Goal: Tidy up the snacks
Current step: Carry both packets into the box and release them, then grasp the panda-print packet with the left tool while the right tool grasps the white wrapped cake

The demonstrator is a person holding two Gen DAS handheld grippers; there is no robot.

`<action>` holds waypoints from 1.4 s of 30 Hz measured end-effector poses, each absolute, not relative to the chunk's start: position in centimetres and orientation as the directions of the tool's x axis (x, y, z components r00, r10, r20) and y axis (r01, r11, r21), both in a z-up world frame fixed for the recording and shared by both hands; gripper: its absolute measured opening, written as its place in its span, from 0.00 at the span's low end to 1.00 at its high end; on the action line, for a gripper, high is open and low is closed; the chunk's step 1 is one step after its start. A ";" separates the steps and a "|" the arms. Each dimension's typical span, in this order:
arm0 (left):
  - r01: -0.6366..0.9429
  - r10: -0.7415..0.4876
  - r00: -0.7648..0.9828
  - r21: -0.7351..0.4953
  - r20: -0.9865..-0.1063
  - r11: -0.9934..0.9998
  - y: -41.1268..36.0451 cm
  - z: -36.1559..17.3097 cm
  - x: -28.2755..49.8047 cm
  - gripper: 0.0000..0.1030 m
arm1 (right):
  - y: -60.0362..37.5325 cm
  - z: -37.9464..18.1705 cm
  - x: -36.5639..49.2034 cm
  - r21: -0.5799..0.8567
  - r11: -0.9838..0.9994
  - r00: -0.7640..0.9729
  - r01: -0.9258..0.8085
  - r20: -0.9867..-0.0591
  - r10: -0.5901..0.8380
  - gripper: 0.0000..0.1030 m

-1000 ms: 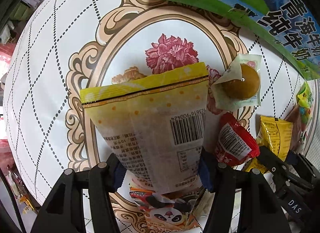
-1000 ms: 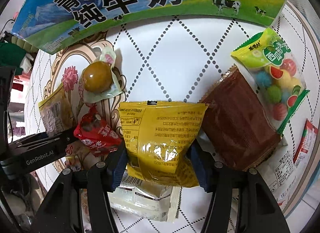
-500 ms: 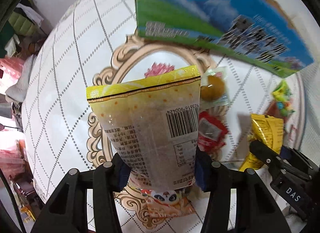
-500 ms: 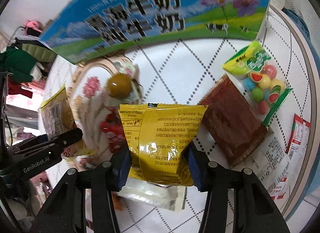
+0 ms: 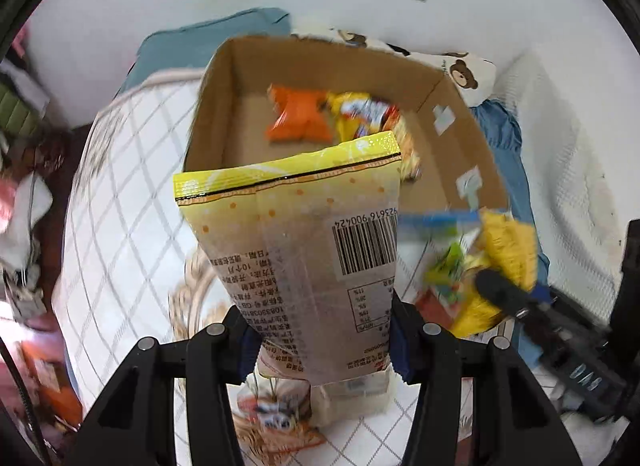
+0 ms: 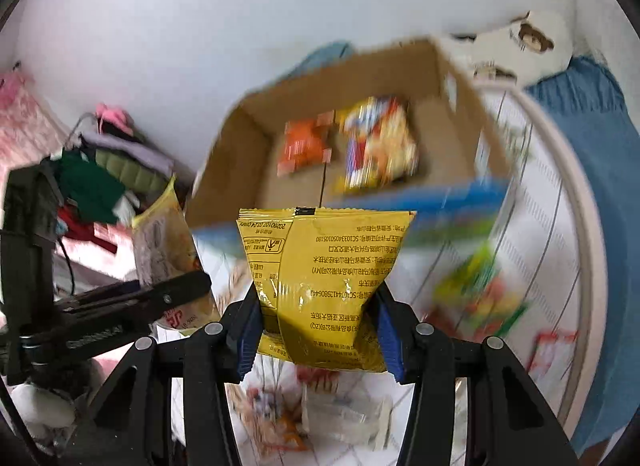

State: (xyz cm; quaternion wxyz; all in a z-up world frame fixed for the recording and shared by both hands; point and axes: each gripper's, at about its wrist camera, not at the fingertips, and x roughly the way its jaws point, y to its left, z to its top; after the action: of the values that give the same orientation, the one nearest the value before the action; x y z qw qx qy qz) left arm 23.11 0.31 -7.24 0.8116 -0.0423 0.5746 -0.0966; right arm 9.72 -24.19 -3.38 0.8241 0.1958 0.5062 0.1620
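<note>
My left gripper (image 5: 322, 340) is shut on a pale yellow snack bag with a barcode (image 5: 304, 250) and holds it up in front of an open cardboard box (image 5: 224, 77). My right gripper (image 6: 318, 330) is shut on a bright yellow foil snack bag (image 6: 320, 266), also raised toward the box (image 6: 460, 77). The box holds an orange packet (image 5: 298, 117) and a colourful yellow packet (image 5: 364, 109). In the left wrist view the right gripper and its yellow bag (image 5: 508, 250) show at the right. In the right wrist view the left gripper's bag (image 6: 164, 242) shows at the left.
Below lies a white quilted table cover (image 5: 112, 201) with more snack packets (image 6: 344, 418) and a green candy bag (image 6: 480, 290). A blue cloth (image 6: 600, 185) and a bear-print pillow (image 5: 460, 69) lie right of the box. Clothes (image 6: 100, 173) pile at the left.
Both grippers have lifted their bags off the table and tilted up, so the open top of the box with its packets has come into view. Both views are motion-blurred.
</note>
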 end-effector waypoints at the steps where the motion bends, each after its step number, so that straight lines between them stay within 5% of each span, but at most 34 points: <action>1: 0.111 -0.198 0.323 -0.171 -0.926 0.979 0.4 -7.1 24.2 0.48 | -24.9 -2.7 10.7 0.475 0.878 0.452 -0.067 -0.770 0.451 0.51; 6: 0.127 -0.115 0.296 -0.080 -0.948 0.989 -0.1 -8.4 32.3 0.48 | -26.8 -1.4 18.8 0.383 0.922 0.492 -0.054 -0.794 0.358 0.51; 17: 0.086 -0.026 0.076 -0.020 -0.997 0.996 0.2 -15.3 42.3 0.48 | -26.8 -7.7 33.7 0.302 0.953 0.339 -0.009 -0.896 0.287 0.52; 19: 0.062 -0.009 0.064 -0.005 -0.998 0.998 0.5 -16.0 42.9 0.49 | -26.5 -9.0 34.6 0.294 0.956 0.299 0.004 -0.912 0.279 0.67; 20: 0.053 -0.014 0.072 -0.010 -0.997 0.999 0.5 -16.0 43.1 0.56 | -26.4 -9.6 35.0 0.272 0.962 0.290 0.015 -0.922 0.256 0.92; 21: 0.043 -0.025 0.076 -0.022 -0.997 0.999 0.6 -16.0 43.3 0.65 | -26.3 -9.9 35.4 0.257 0.966 0.291 0.011 -0.925 0.243 0.98; 22: 0.032 -0.035 0.075 -0.033 -0.997 0.999 0.8 -16.1 43.4 0.83 | -26.2 -10.1 35.5 0.255 0.967 0.290 0.008 -0.926 0.242 0.98; 23: 0.021 -0.045 0.075 -0.044 -0.996 0.999 0.9 -16.2 43.6 0.90 | -26.1 -10.5 35.7 0.252 0.968 0.280 0.012 -0.930 0.239 0.98; 42: -0.017 -0.075 0.221 -0.081 -0.972 0.997 0.7 -13.3 39.0 0.90 | -25.3 -9.8 30.1 0.200 0.980 0.302 -0.012 -0.933 0.195 0.98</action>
State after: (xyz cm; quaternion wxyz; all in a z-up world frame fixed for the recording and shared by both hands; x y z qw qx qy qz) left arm 39.00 0.67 -13.32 0.7805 -0.0368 0.6238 -0.0189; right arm 30.09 -25.31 -9.80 0.8031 0.0775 0.5873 0.0645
